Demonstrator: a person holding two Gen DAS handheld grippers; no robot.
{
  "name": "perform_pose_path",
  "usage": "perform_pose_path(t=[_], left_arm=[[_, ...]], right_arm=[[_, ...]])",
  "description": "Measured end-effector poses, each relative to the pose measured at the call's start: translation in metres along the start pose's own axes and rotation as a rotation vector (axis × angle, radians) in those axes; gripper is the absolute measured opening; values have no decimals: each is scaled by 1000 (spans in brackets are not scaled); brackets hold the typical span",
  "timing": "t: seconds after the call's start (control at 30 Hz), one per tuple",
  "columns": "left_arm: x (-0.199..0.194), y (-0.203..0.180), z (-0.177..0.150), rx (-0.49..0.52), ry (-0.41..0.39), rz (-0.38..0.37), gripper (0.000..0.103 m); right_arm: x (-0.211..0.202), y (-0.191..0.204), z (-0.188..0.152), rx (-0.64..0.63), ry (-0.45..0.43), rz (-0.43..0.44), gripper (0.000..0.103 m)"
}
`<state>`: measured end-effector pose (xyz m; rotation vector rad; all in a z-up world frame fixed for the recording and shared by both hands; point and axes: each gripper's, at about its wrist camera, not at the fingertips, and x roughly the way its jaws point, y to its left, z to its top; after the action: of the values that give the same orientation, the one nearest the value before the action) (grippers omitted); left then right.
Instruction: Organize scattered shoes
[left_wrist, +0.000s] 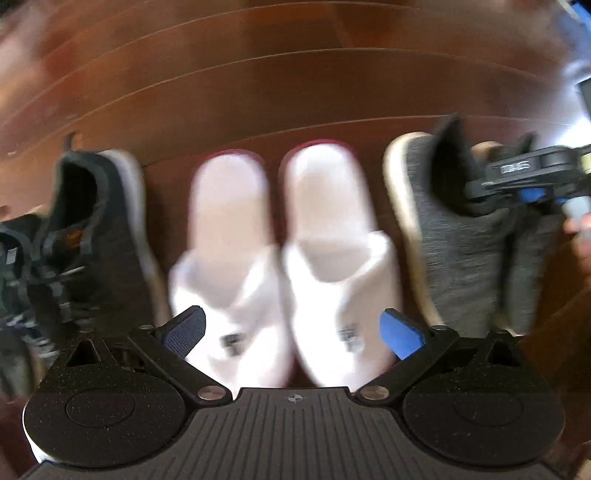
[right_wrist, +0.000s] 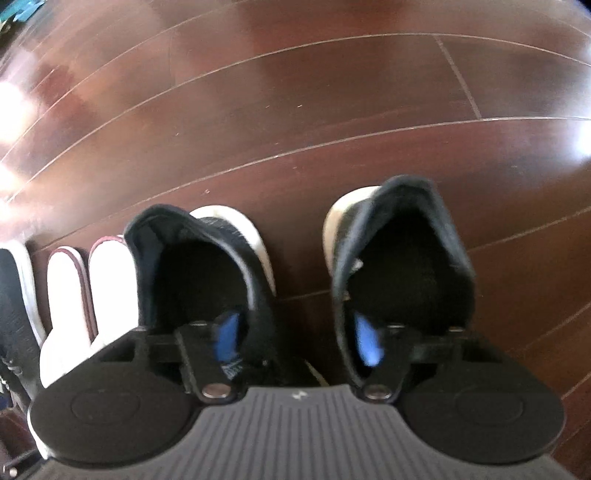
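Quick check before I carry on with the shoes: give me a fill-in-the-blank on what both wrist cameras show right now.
1. The pair of slippers between the sneakers is ____ in colour.
2. The left tongs over the slippers stand ____.
3. The shoes rest on a dark ____ floor.
4. Each finger of the right tongs reaches into a grey sneaker, and their pads are ____.

Missing words: white; open; wooden; blue

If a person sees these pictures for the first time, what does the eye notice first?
First the pair of white slippers, side by side in the middle of a shoe row on the dark wooden floor. Then the right gripper, with one finger inside each of two grey sneakers beside them.
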<state>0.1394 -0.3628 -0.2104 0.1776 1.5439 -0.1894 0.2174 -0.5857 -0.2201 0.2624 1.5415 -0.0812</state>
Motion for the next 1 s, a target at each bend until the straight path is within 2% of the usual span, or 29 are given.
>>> perform_pose_path(t=[0.1, 0.33, 0.63, 0.73, 0.8, 0.87, 1.0], left_arm=[[2, 9, -5, -58, 7, -11, 102], [-9, 15, -3, -128, -58, -27, 102], [-17, 10, 9, -131, -150, -40, 103], [-22, 8, 12, -171, -173, -43, 103], [-25, 7, 13, -205, -180, -57, 103], [-27, 2, 13, -209, -174, -85, 103], [-27, -8, 15, -177, -158, -89, 103]], right_arm=[[4, 1, -2, -15, -9, -18, 60], [5, -4, -9, -38, -32, -17, 60], [3, -16, -18, -78, -47, -13, 59], [3, -18, -22, -88, -50, -27, 49], [2, -21, -25, -95, -49, -39, 33], [1, -25, -26, -97, -47, -42, 23], [-3, -41, -31, -91, -39, -25, 18]])
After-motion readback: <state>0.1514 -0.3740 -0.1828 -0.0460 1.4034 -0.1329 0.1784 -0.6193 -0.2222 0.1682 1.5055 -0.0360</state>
